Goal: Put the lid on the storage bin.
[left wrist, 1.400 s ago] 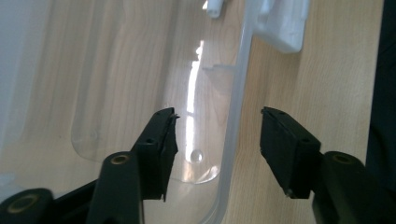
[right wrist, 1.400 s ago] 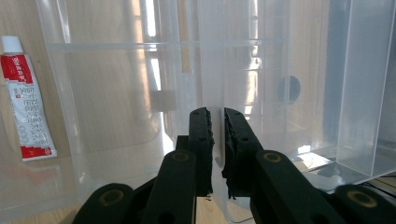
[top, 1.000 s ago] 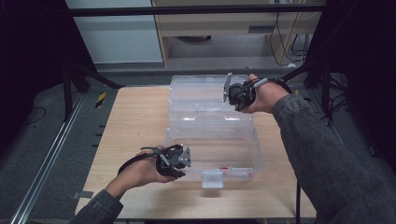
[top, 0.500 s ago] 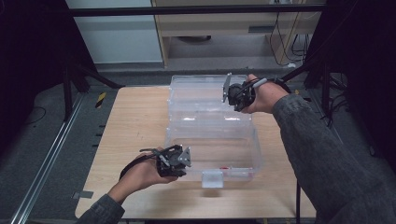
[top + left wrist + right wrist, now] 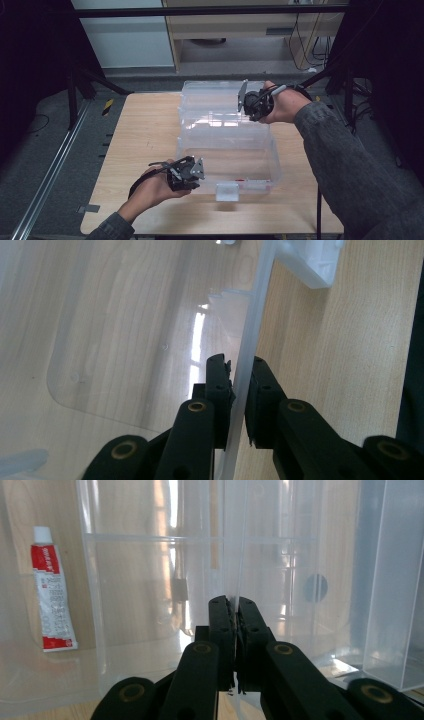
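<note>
A clear plastic storage box stands on the wooden table with its clear lid raised at the back. My left gripper is at the box's front left. Its jaws have just been closing and now pinch the thin box wall, as the left gripper view shows. My right gripper is at the back right, shut on the lid's edge, which runs between the jaws of the right gripper. A red and white tube lies inside the box.
A white latch sticks out from the box's front wall, also seen as the white latch. Bare wooden table lies left of the box. A dark frame and a cabinet stand beyond the table's far edge.
</note>
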A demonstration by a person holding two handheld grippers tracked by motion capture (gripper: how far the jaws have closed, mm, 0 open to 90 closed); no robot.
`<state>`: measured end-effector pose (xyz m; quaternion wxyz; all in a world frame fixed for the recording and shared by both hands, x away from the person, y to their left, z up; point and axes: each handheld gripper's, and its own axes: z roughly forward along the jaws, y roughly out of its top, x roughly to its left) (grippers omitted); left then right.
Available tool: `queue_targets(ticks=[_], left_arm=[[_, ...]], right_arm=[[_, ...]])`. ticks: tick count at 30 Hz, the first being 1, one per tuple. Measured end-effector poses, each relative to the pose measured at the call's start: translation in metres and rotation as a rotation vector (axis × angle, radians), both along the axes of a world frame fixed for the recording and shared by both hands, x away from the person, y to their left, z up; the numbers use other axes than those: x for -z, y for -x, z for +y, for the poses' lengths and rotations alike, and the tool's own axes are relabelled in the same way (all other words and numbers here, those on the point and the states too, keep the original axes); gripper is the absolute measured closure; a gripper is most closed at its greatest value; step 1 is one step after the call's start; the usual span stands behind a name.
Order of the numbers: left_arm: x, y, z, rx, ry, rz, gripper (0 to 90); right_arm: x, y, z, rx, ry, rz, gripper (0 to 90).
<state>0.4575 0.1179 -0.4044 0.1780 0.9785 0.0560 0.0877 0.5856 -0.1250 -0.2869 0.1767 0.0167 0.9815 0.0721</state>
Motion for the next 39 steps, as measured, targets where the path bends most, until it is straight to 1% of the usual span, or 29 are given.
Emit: queue_targets(ticks=[1, 4, 7, 8, 9, 10, 11, 14, 15, 16, 17, 18, 19, 21, 22, 23, 24, 25, 26, 27, 30, 33, 35, 36, 38, 39], left_arm=[[0.001, 0.001, 0.0, -0.014, 0.013, 0.001, 81.7], [0.001, 0.001, 0.001, -0.019, 0.016, 0.003, 81.5], [0.001, 0.001, 0.0, -0.019, 0.016, 0.0, 81.5], [0.001, 0.001, 0.0, -0.02, 0.017, 0.0, 81.5], [0.001, 0.001, 0.001, -0.022, 0.021, 0.002, 81.4], [0.001, 0.001, 0.001, -0.022, 0.021, 0.002, 81.4], [0.002, 0.001, 0.001, -0.025, 0.026, 0.003, 81.4], [0.002, 0.001, 0.001, -0.033, 0.031, 0.007, 81.1], [0.004, 0.006, 0.001, -0.11, 0.052, 0.045, 81.0], [0.004, 0.006, 0.001, -0.11, 0.052, 0.045, 80.9], [0.004, 0.007, 0.001, -0.127, 0.056, 0.054, 80.9], [0.004, 0.008, 0.0, -0.131, 0.058, 0.054, 80.9], [0.002, 0.001, 0.001, -0.045, 0.035, 0.015, 80.8], [0.002, 0.0, 0.0, -0.045, 0.034, 0.015, 80.8], [0.003, 0.003, 0.0, -0.085, 0.045, 0.039, 80.8], [0.005, 0.007, 0.0, -0.139, 0.065, 0.055, 80.8], [0.005, 0.007, 0.0, -0.139, 0.065, 0.055, 80.8], [0.004, 0.004, 0.0, -0.121, 0.053, 0.047, 80.8], [0.004, 0.004, -0.001, -0.125, 0.056, 0.044, 80.8], [0.004, 0.002, -0.001, -0.118, 0.055, 0.039, 80.8], [0.004, 0.001, -0.002, -0.133, 0.063, 0.041, 80.9], [0.005, 0.001, -0.002, -0.133, 0.07, 0.042, 80.8], [0.005, -0.001, -0.001, -0.126, 0.07, 0.044, 80.7], [0.005, -0.001, -0.001, -0.126, 0.07, 0.044, 80.7], [0.005, -0.001, -0.002, -0.133, 0.07, 0.044, 80.6], [0.005, -0.002, -0.002, -0.118, 0.067, 0.036, 80.6]], right_arm=[[-0.001, 0.002, 0.0, -0.006, 0.006, -0.003, 87.5], [-0.001, 0.006, 0.001, -0.013, 0.004, -0.011, 87.5], [-0.003, 0.015, 0.003, -0.024, 0.011, -0.021, 87.4], [-0.003, 0.015, 0.003, -0.024, 0.011, -0.021, 87.4], [-0.004, 0.02, 0.003, -0.029, 0.02, -0.031, 87.5], [-0.004, 0.02, 0.003, -0.029, 0.02, -0.031, 87.5], [-0.004, 0.025, 0.004, -0.035, 0.018, -0.042, 87.4], [-0.004, 0.029, 0.003, -0.039, 0.016, -0.049, 87.4], [-0.004, 0.034, 0.002, -0.045, 0.01, -0.054, 87.4], [-0.004, 0.034, 0.002, -0.045, 0.01, -0.054, 87.4], [-0.004, 0.036, 0.002, -0.048, 0.005, -0.055, 87.3], [-0.004, 0.038, 0.002, -0.048, 0.003, -0.056, 87.3], [-0.005, 0.04, 0.002, -0.056, 0.008, -0.061, 87.0], [-0.005, 0.041, 0.002, -0.055, 0.008, -0.06, 87.0], [-0.005, 0.04, 0.002, -0.054, 0.01, -0.061, 86.8], [-0.004, 0.037, 0.001, -0.048, 0.007, -0.055, 86.7], [-0.004, 0.037, 0.001, -0.048, 0.007, -0.055, 86.7], [-0.004, 0.033, 0.001, -0.034, 0.01, -0.051, 86.6], [-0.004, 0.033, 0.001, -0.034, 0.01, -0.051, 86.6], [-0.004, 0.03, 0.001, -0.032, 0.01, -0.057, 86.6], [-0.004, 0.026, 0.002, -0.028, 0.002, -0.066, 86.8], [-0.004, 0.028, 0.002, -0.033, -0.002, -0.065, 87.0], [-0.004, 0.033, 0.002, -0.047, 0.001, -0.079, 87.0], [-0.004, 0.033, 0.002, -0.047, 0.001, -0.079, 87.0], [-0.004, 0.039, 0.001, -0.055, -0.004, -0.092, 87.0], [-0.004, 0.039, 0.001, -0.055, -0.004, -0.092, 87.0]])
